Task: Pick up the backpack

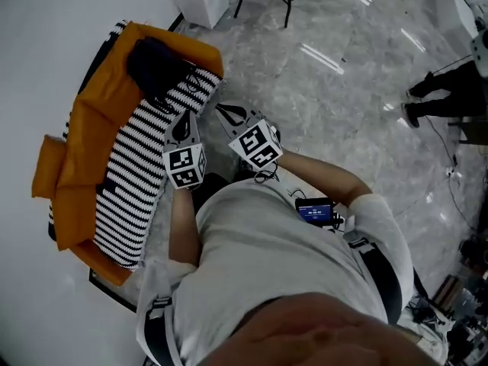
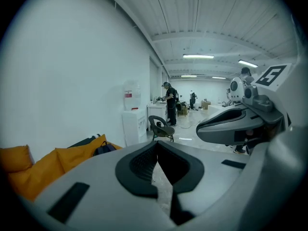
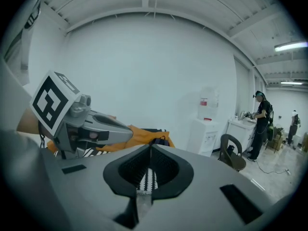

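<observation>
A dark backpack (image 1: 156, 65) lies at the far end of an orange sofa (image 1: 84, 128), beside a black-and-white striped blanket (image 1: 141, 174). My left gripper (image 1: 182, 122) hangs over the blanket's near edge, short of the backpack, its jaws shut with nothing between them. To its right, over the floor, my right gripper (image 1: 229, 116) is also shut and empty. In the left gripper view the backpack (image 2: 103, 148) shows left of the closed jaw tips (image 2: 157, 144). The right gripper view has the backpack (image 3: 159, 141) just beyond the closed tips (image 3: 150, 148).
A white water dispenser (image 2: 132, 121) and a dark chair (image 2: 161, 127) stand along the wall past the sofa. Several people (image 2: 169, 102) work at the far end of the room. Another person's legs (image 1: 438, 97) show on the grey marbled floor at the right.
</observation>
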`<state>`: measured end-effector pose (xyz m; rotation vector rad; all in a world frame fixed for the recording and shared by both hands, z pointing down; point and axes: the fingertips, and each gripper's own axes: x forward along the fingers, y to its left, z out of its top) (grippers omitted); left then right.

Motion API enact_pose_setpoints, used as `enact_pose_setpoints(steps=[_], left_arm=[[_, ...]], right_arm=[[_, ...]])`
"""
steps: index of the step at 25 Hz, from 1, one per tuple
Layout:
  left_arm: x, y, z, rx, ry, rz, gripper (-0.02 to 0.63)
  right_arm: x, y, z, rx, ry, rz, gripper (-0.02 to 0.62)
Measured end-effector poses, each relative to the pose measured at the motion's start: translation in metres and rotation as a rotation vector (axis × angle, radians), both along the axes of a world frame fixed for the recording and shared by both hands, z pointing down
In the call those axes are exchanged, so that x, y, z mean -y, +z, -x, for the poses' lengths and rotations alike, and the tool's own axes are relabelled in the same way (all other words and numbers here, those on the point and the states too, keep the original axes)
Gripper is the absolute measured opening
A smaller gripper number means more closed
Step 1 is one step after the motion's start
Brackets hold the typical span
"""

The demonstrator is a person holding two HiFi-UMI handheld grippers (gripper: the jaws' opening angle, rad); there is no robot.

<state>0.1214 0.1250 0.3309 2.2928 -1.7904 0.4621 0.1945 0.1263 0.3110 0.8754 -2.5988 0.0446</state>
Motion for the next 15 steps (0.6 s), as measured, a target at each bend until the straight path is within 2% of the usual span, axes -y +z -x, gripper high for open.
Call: enact_pose_setpoints(steps=[6,10,15], left_arm=[[0.036,0.008,0.023,-0.039,-0.052,0.027,0.012],[0.066,0.014,0.049,-0.065,-0.071,0.035,0.012],[0.085,0.027,0.088,-0.074,-0.095,0.074,0.012]], right_arm=[[0.031,0.012,0.011,-0.043,-0.021,0.028,0.04],[0.058,0.019,0.032,-0.07,-0.043,0.035,0.041],[0.081,0.035,0.067,-0.095,-0.074,0.099,0.041]])
